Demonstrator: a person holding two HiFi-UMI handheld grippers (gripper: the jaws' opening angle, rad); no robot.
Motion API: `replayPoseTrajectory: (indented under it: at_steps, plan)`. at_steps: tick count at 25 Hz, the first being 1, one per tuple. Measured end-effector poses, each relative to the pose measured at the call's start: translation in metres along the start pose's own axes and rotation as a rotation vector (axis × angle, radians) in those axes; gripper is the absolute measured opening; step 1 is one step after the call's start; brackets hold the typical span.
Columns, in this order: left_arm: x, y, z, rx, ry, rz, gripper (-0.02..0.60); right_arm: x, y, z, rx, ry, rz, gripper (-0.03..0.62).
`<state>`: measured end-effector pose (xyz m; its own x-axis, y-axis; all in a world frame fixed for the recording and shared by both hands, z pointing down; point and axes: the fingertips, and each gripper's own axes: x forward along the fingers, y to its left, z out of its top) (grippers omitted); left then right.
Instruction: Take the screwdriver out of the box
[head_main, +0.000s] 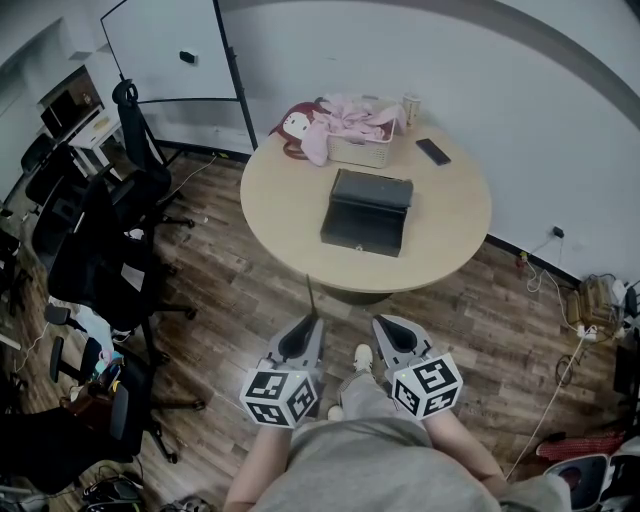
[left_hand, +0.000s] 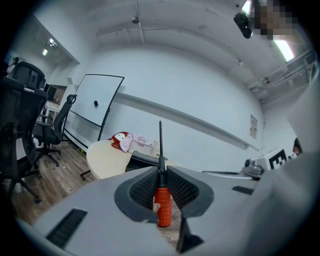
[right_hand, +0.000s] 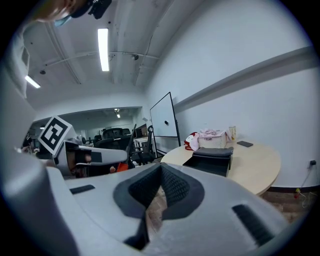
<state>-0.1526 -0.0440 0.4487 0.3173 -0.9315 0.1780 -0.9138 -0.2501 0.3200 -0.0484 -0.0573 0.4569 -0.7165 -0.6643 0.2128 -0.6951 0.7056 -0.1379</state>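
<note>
Wood-plank flooring (head_main: 250, 300) runs under everything, and closest in, both forearms reach forward side by side from a grey shirt, each hand carrying a gripper held near level with a slight downward tip. Both marker cubes show only black-and-white square patterns, no letters. On the left gripper (head_main: 311, 322) the jaws are clamped on the screwdriver (left_hand: 163, 205): the ribbed pads pinch it just above the orange handle, where the black shaft begins. The handle hangs back toward the camera, and the thin shaft sticks out past the fingertips toward the table. The right gripper (head_main: 383, 323) sits just beside it, its jaws drawn together at the tips with nothing between them. Farther out stands a round, pale table (head_main: 450, 230), well apart from both grippers. The black box (head_main: 366, 212) rests near its middle, so the screwdriver is out of it and clear of it. Behind the box, at the far edge, lie a red-haired doll (head_main: 298, 125), a white basket (head_main: 362, 150) heaped with pink cloth, a cup (head_main: 410, 108) and a dark phone (head_main: 433, 151). Black office chairs (head_main: 100, 250) crowd the left side. A whiteboard (head_main: 165, 50) leans by the back wall, and a small wall notice (left_hand: 253, 126) is too tiny to read.
</note>
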Motion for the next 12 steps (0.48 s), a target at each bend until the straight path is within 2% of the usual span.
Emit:
replayPoseTrajectory:
  at_steps: [12]
  plan:
    - [0.0002, 0.0043, 0.0022, -0.003, 0.000, 0.005, 0.049, 0.0034, -0.0003, -0.0003, -0.013, 0.011, 0.005, 0.000]
